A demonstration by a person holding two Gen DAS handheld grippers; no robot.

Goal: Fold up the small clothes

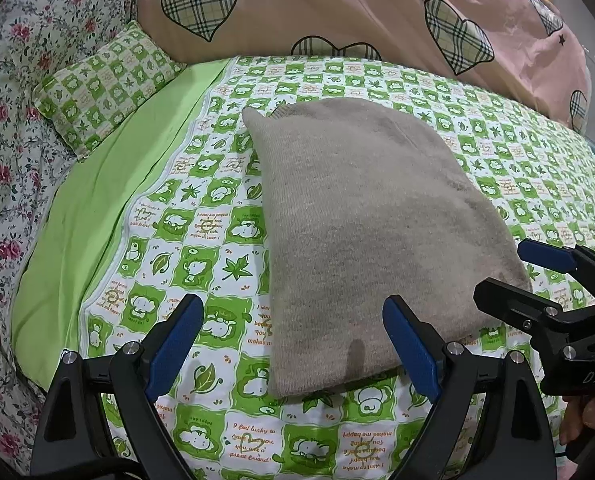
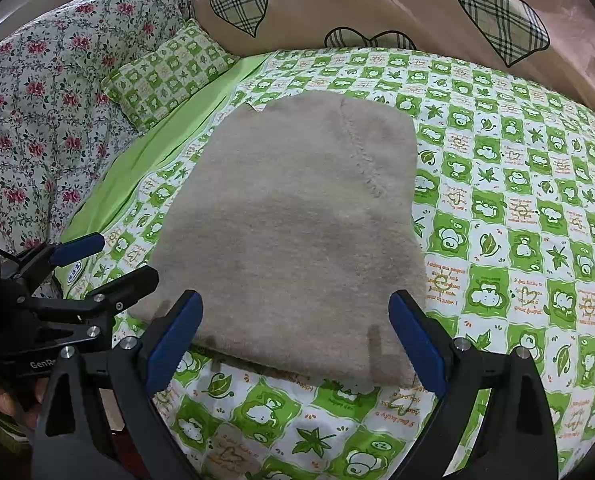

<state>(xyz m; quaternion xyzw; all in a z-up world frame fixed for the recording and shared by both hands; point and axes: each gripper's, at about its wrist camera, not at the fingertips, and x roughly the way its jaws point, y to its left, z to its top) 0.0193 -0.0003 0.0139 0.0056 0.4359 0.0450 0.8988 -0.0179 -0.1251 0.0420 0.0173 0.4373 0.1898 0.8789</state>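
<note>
A folded grey-beige knit garment (image 1: 369, 236) is laid flat on the green-and-white checked sheet (image 1: 201, 208) of the bed, approx. mid-bed, w/ its near edge just ahead of both tools. The left hand-held gripper (image 1: 293, 354) is held spread wide, nothing pinched, its blue pads (image 1: 411, 350) seen just over the garment's near edge. The right hand-held gripper (image 2: 295, 344) is likewise spread, nothing between the jaws, at the garment's near edge. A matching checked pillow (image 1: 105, 84) is seen at the far left, beside a floral quilt (image 1: 13, 128); a pink quilt w/ plaid hearts (image 1: 337, 4) is piled behind.
</note>
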